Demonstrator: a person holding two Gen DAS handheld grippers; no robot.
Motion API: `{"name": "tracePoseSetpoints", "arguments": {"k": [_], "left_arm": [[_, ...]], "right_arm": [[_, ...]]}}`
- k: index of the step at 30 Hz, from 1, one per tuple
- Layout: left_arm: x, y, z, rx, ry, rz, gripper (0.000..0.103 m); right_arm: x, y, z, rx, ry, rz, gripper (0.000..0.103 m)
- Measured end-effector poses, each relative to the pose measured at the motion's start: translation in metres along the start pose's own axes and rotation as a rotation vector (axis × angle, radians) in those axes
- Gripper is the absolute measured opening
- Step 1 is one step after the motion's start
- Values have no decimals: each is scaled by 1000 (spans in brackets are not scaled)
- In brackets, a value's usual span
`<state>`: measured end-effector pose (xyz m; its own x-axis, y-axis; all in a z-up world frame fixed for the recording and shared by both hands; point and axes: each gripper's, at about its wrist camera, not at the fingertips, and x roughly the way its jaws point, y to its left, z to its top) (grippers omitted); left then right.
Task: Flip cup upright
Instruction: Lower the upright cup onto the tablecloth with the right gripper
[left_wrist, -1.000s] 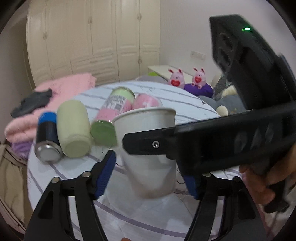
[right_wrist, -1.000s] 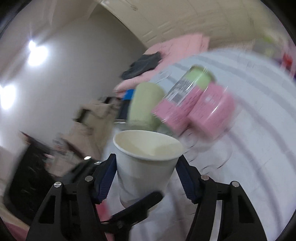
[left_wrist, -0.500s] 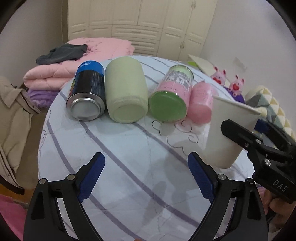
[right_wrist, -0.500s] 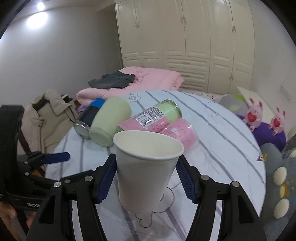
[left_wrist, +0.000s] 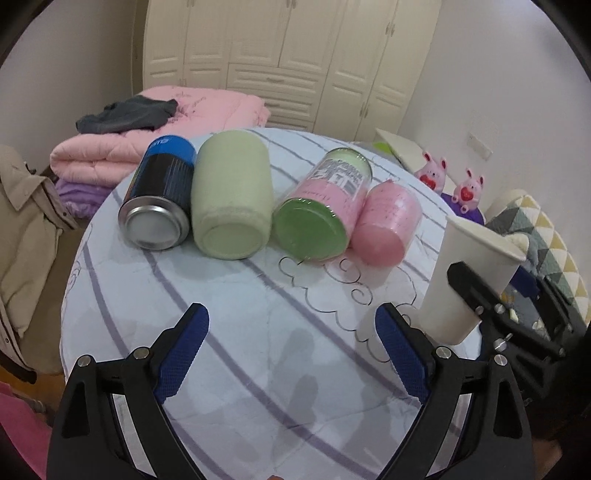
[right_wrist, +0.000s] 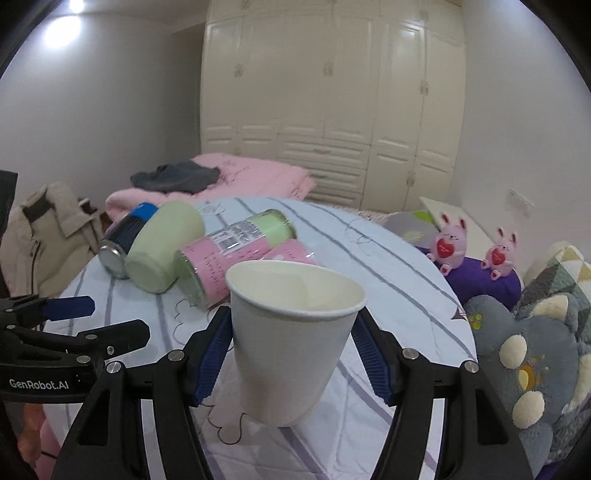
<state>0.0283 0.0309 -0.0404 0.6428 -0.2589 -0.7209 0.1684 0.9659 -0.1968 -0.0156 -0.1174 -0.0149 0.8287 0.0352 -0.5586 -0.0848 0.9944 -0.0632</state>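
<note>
One paper cup (right_wrist: 291, 339), mouth up.

A: The paper cup (right_wrist: 291, 343) is plain white outside, cream inside. Pads (right_wrist: 212, 354) of the right gripper (right_wrist: 291, 356) are blue on black arms; same blue and black on the left gripper (left_wrist: 291, 350).

B: And the tablecloth (left_wrist: 240, 332)?

A: Pale blue-white with lavender stripes and thin dark cloud outlines. Left of the cup lie a pink cup (left_wrist: 384, 225), a jar (left_wrist: 325, 210) with green lid and pink-and-green label, a pale green cup (left_wrist: 231, 199), then a black can (left_wrist: 160, 195) with blue band and silver base.

B: Behind the cup?

A: Pink quilt (right_wrist: 251, 177) under dark grey cloth (right_wrist: 177, 176); cream wardrobe (right_wrist: 332, 107). Right of it, two pink plush rabbits (right_wrist: 452, 245) with red hearts.
</note>
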Motion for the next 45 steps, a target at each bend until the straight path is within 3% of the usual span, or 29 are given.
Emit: {"name": "tracePoseSetpoints", "arguments": {"k": [7,17,33,35,45], "left_arm": [[-5,-2,-3,22,-32,38,94],[-9,1,-7,29,-45,82,95],[-22,-6,-14,80,-68,157,95],[-27,-5,-16,76,-74,159,96],[-51,-16,-23,76,-103,148,96]], "right_arm": [[-1,-3,-22,71,-40,4,67],[1,-1,-17,125,-110,14,68],[-3,4,-31,143,-56,51,73],[-5,3,-33,150,-40,41,79],[-33,-3,-30,153,-7,75,80]]}}
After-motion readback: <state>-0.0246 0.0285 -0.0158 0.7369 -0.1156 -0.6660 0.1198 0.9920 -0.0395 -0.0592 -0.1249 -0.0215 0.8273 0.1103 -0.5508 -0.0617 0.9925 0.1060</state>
